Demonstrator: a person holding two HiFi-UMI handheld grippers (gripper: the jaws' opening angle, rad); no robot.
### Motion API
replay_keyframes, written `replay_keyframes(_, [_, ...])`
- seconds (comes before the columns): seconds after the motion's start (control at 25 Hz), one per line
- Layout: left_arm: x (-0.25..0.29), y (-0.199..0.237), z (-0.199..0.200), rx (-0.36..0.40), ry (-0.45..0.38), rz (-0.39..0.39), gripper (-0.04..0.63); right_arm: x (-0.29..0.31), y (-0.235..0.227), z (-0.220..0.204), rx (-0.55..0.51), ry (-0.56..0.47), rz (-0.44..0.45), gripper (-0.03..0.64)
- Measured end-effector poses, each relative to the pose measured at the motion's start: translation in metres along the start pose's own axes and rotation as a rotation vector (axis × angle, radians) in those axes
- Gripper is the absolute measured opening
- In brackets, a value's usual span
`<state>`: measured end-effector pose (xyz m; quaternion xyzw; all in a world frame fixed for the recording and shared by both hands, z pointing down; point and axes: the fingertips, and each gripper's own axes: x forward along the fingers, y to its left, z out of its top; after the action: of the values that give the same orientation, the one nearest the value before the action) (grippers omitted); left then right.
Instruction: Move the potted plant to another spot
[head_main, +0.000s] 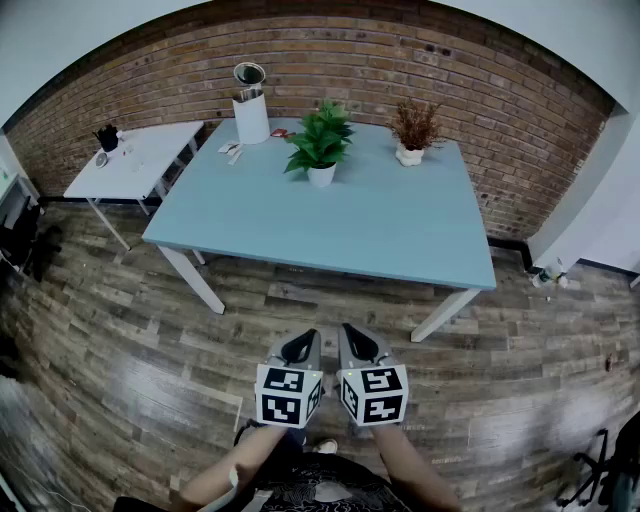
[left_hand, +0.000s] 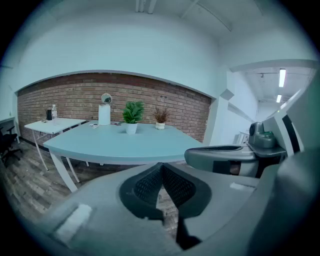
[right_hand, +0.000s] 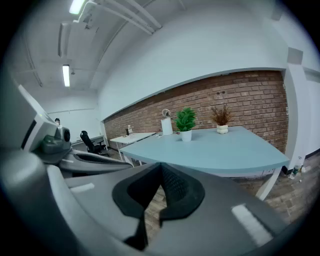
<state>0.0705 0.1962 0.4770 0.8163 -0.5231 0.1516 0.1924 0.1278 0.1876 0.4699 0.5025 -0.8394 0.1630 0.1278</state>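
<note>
A green leafy plant in a white pot (head_main: 320, 145) stands upright near the back middle of the light blue table (head_main: 340, 225); it also shows far off as the green plant (left_hand: 132, 116) and the green plant (right_hand: 185, 123). A dried reddish plant in a white pot (head_main: 414, 132) stands to its right. Both grippers are held side by side over the wood floor, well short of the table's front edge. My left gripper (head_main: 303, 345) has its jaws together with nothing between them, and so does my right gripper (head_main: 353, 342).
A tall white cylinder with a round mirror on top (head_main: 250, 104) stands at the table's back left, small items beside it. A white side table (head_main: 135, 158) with a dark mug sits further left. A brick wall (head_main: 480, 90) runs behind. Office chair at far left.
</note>
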Motion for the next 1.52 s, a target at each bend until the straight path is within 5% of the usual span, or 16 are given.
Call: replay_keyframes(1.52, [0.112,0.093,0.041,-0.034,0.037,-0.036,0.0,0.142,-0.029,0.032,0.01,0.057,-0.004,0.006])
